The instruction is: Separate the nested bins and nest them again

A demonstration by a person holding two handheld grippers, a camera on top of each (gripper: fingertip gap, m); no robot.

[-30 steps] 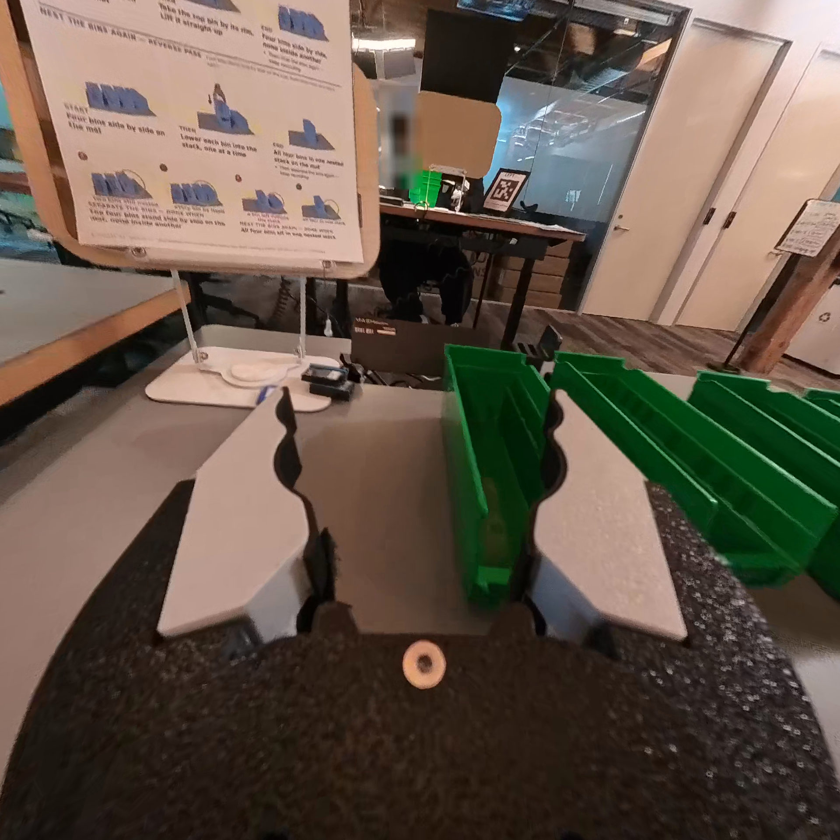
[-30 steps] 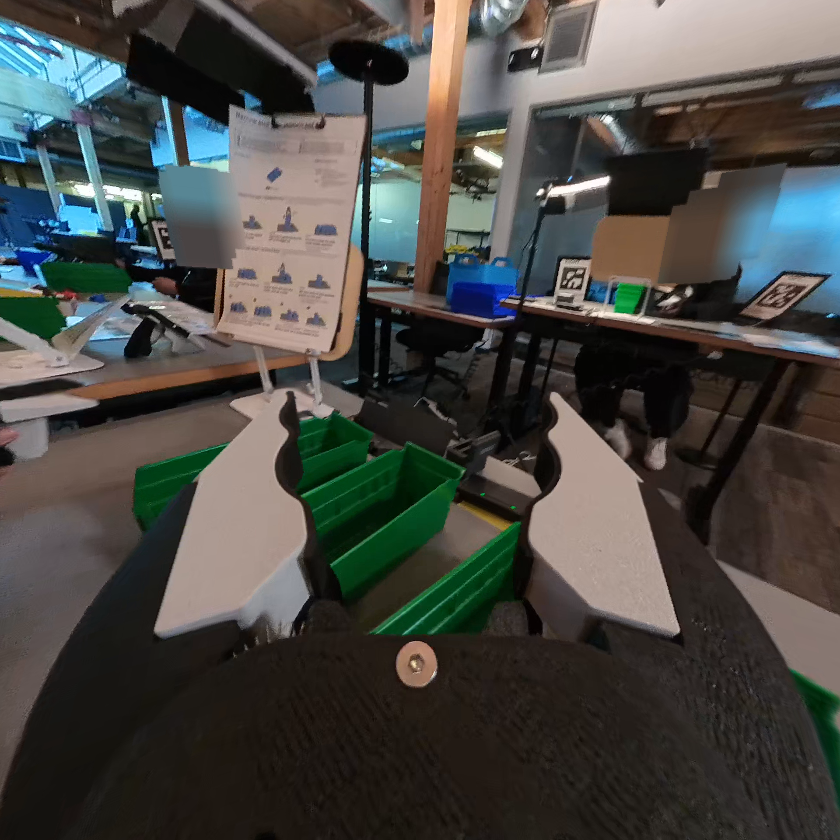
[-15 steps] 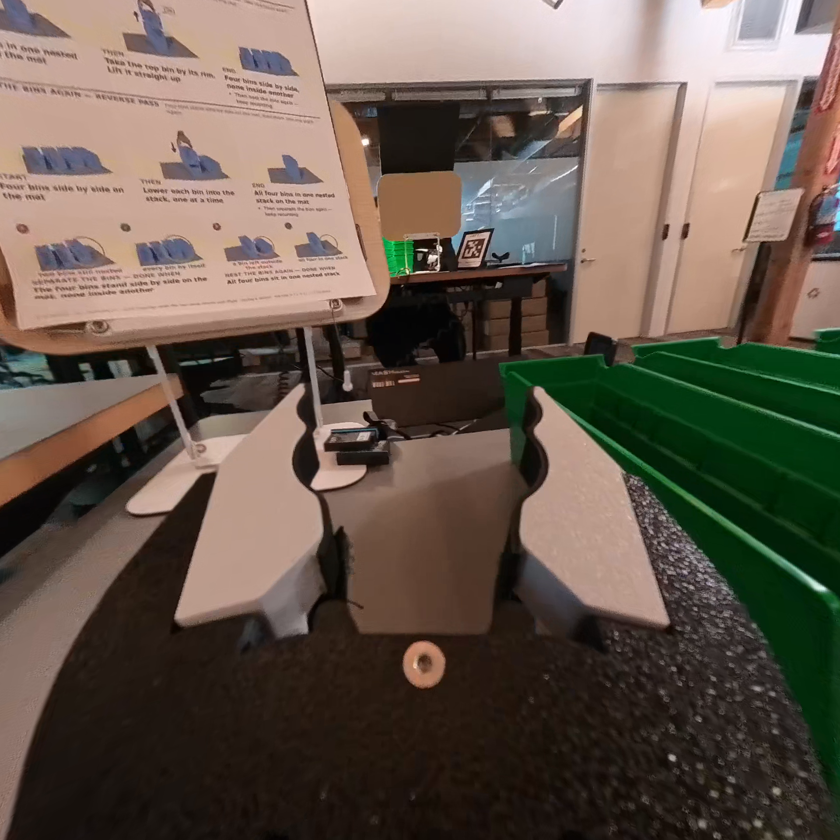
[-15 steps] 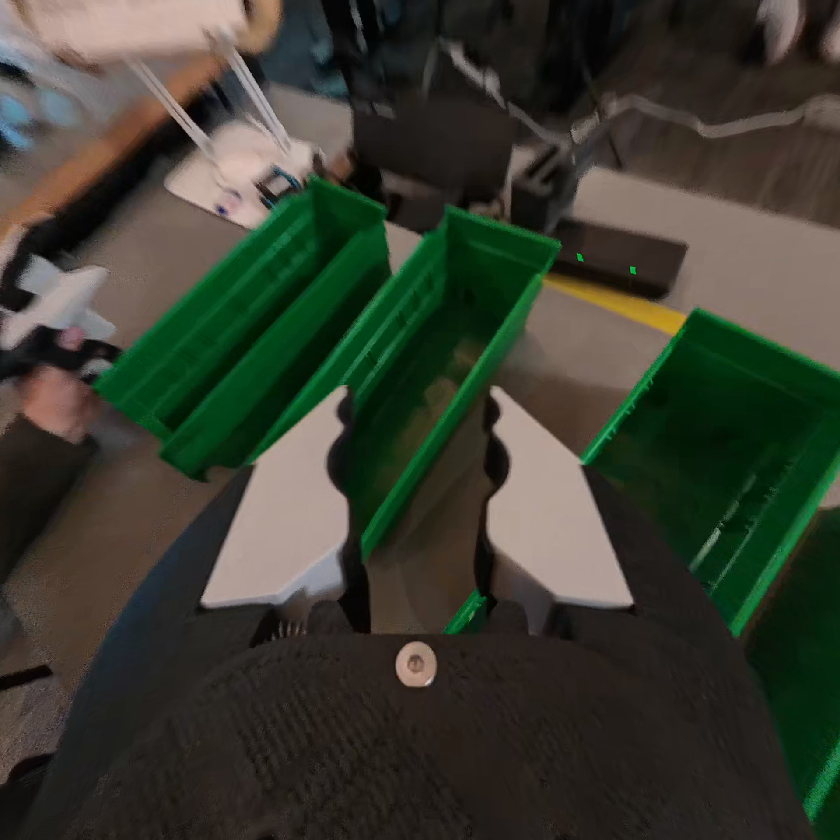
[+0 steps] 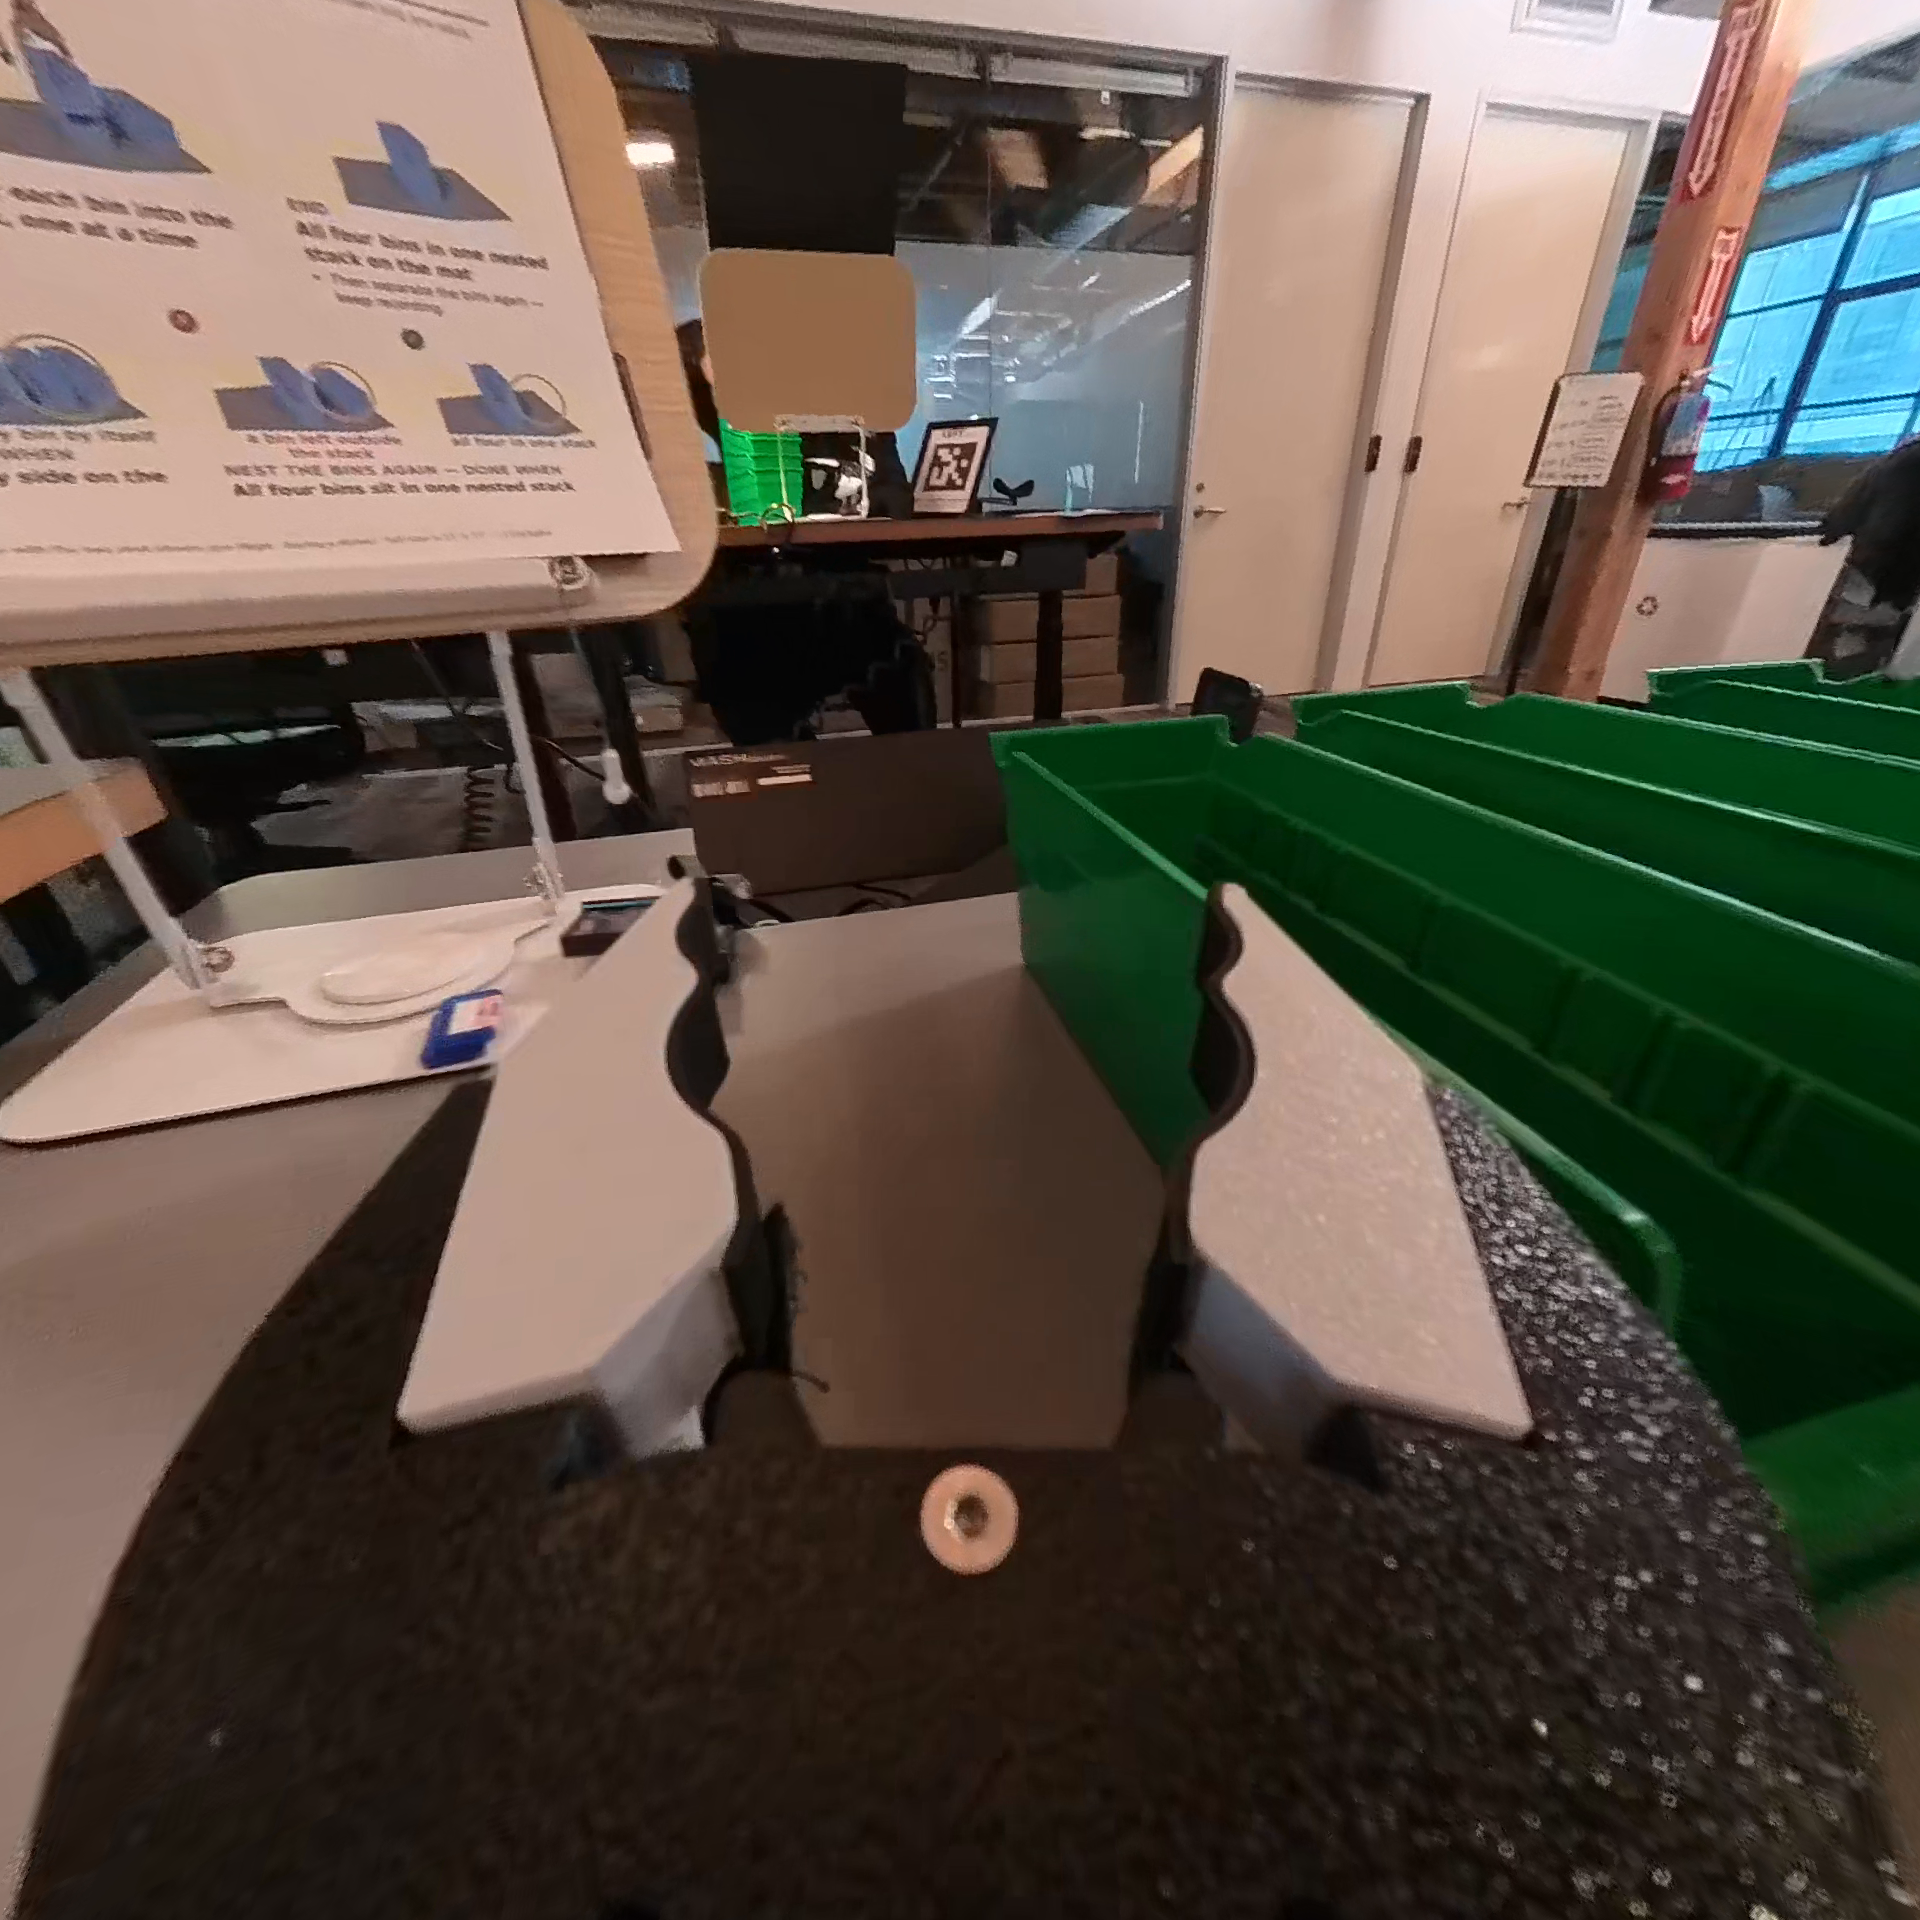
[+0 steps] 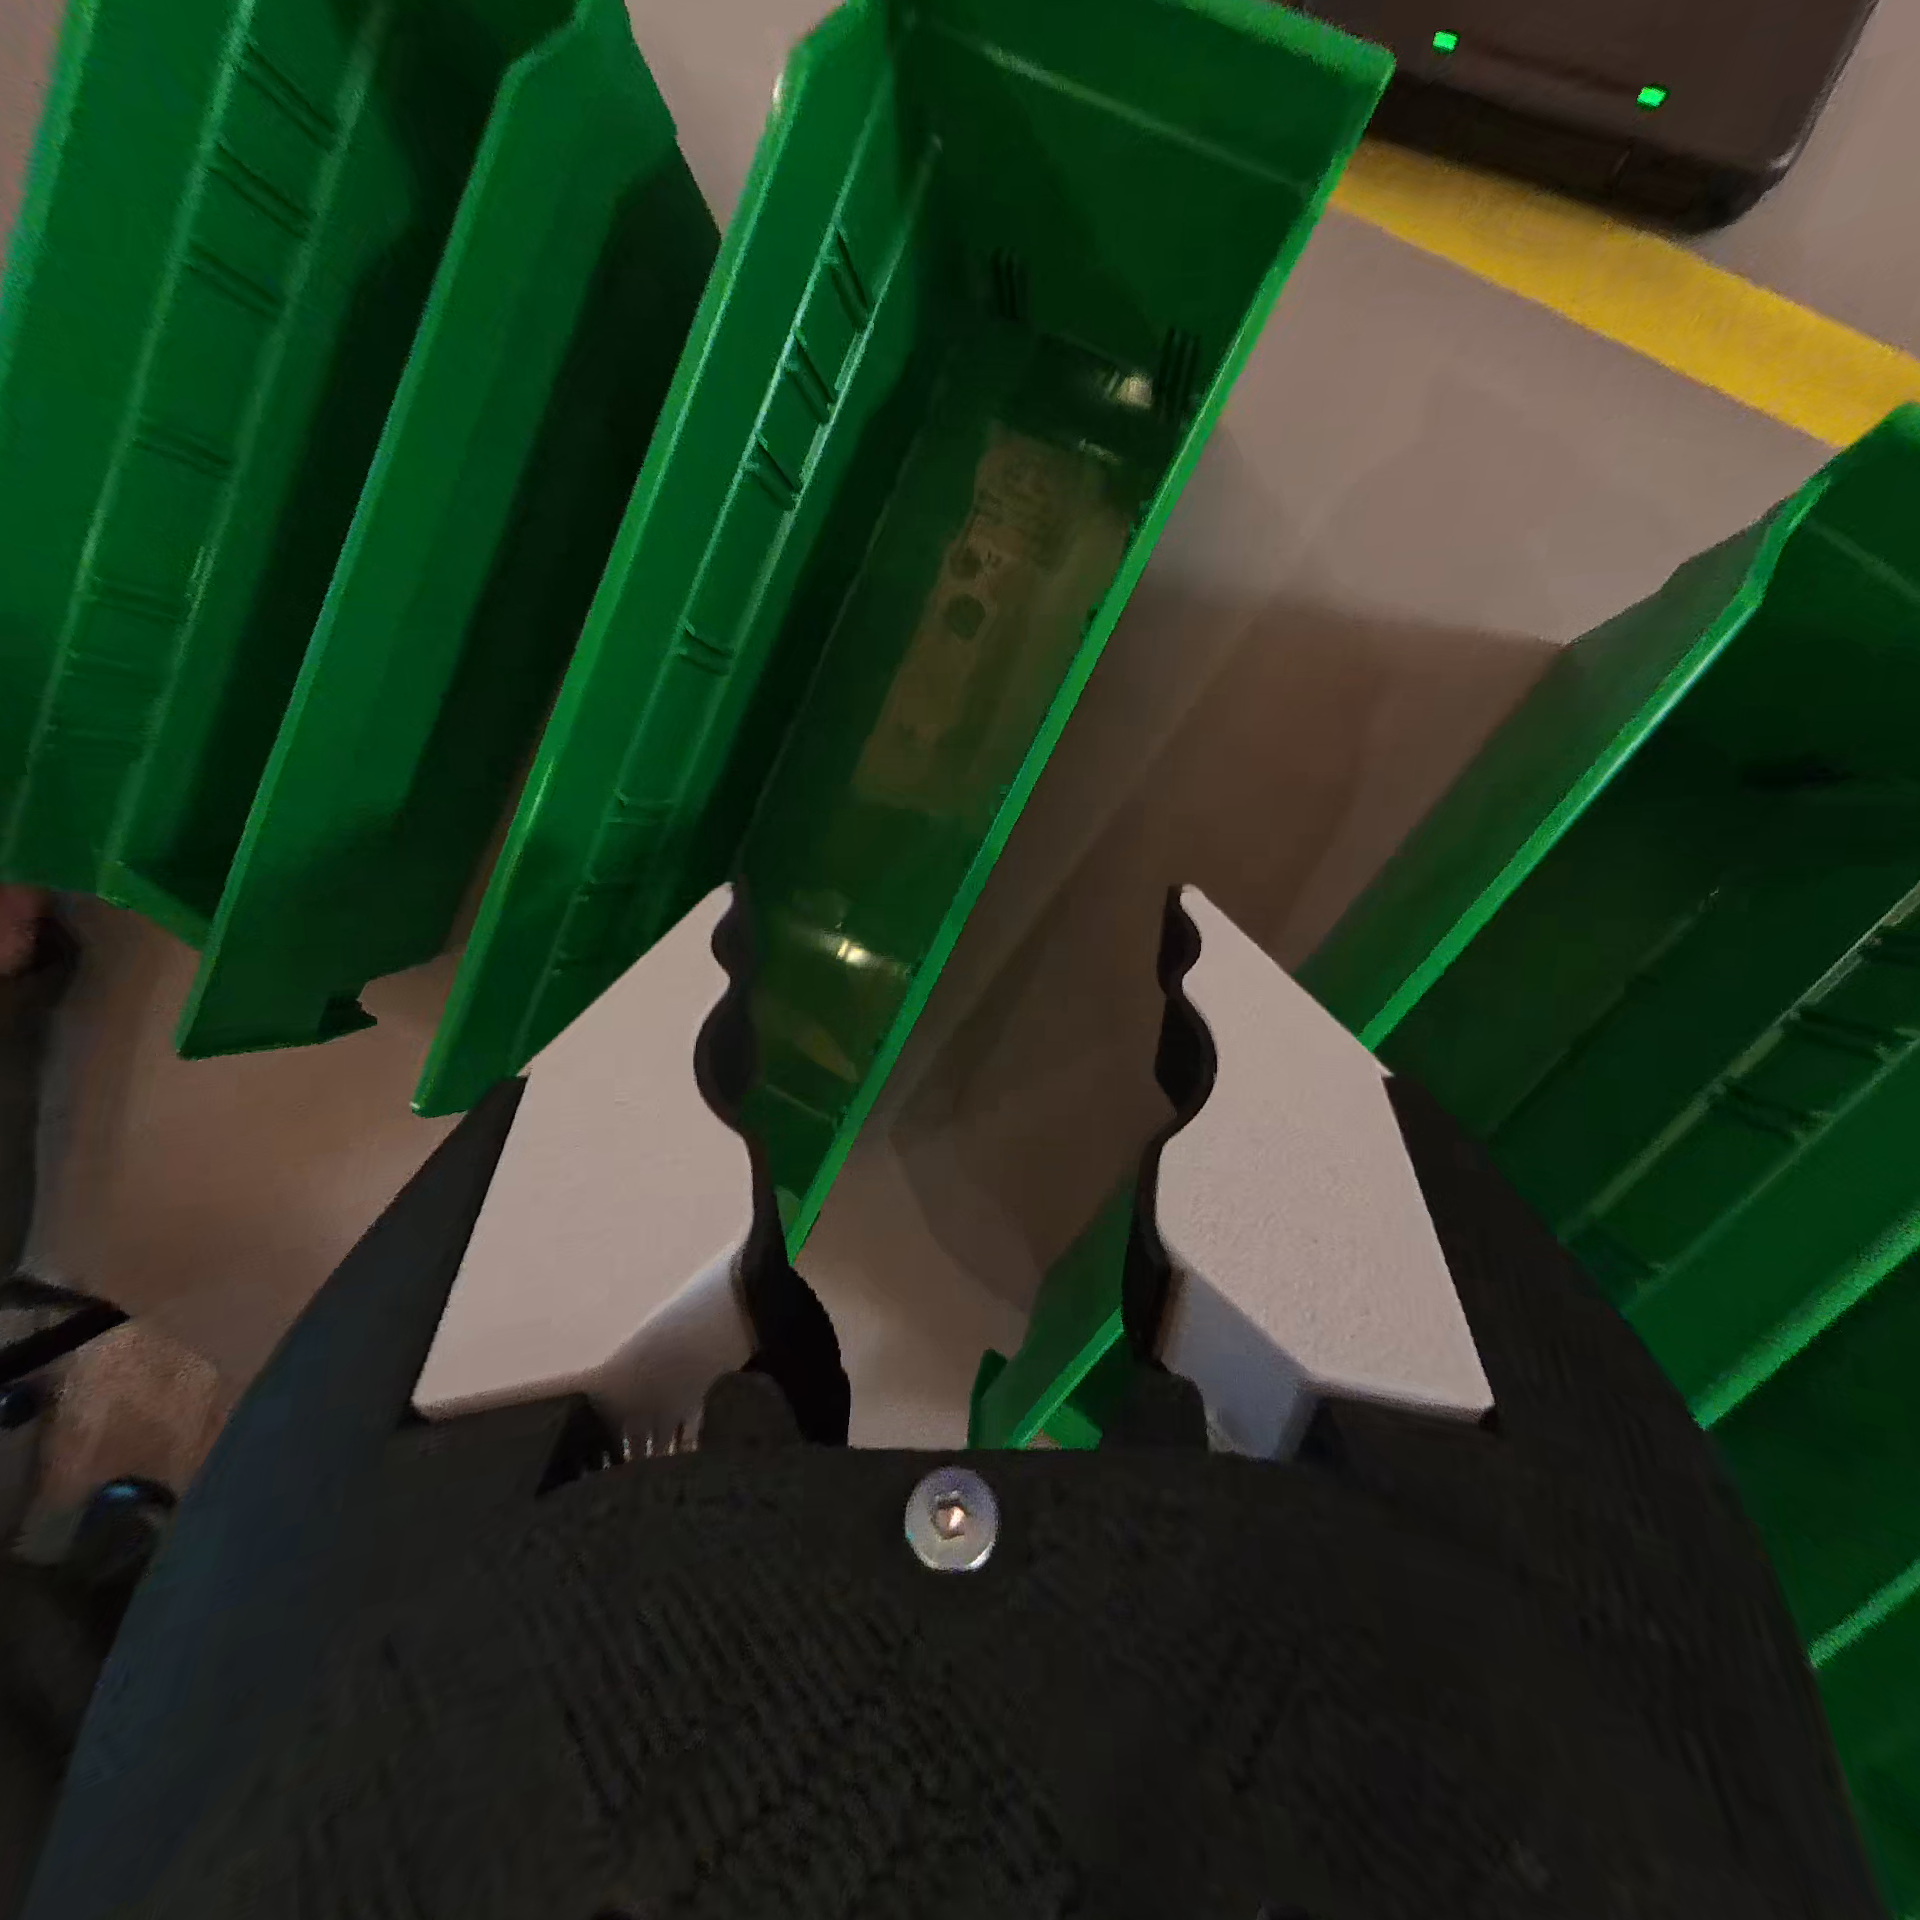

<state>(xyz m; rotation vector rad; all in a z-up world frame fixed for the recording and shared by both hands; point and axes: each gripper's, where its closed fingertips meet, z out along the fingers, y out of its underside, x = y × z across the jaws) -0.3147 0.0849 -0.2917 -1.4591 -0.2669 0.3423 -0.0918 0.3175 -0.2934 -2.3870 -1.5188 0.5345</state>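
Observation:
Several green bins stand side by side on the grey table. In the left wrist view my left gripper is open and empty, low over the table, just left of the nearest bin. More bins lie beyond it. In the right wrist view my right gripper is open and looks down on the middle bin. Its jaws stand on either side of that bin's right wall, not closed on it. One bin lies to the left and another bin to the right.
An instruction board on a white base stands at the table's back left. A dark box sits behind the bins. A dark device with green lights and a yellow tape line lie beyond the middle bin.
My right gripper has tipped down and moved in over the middle bin. My left gripper has moved left off the nearest bin's wall and sits lower.

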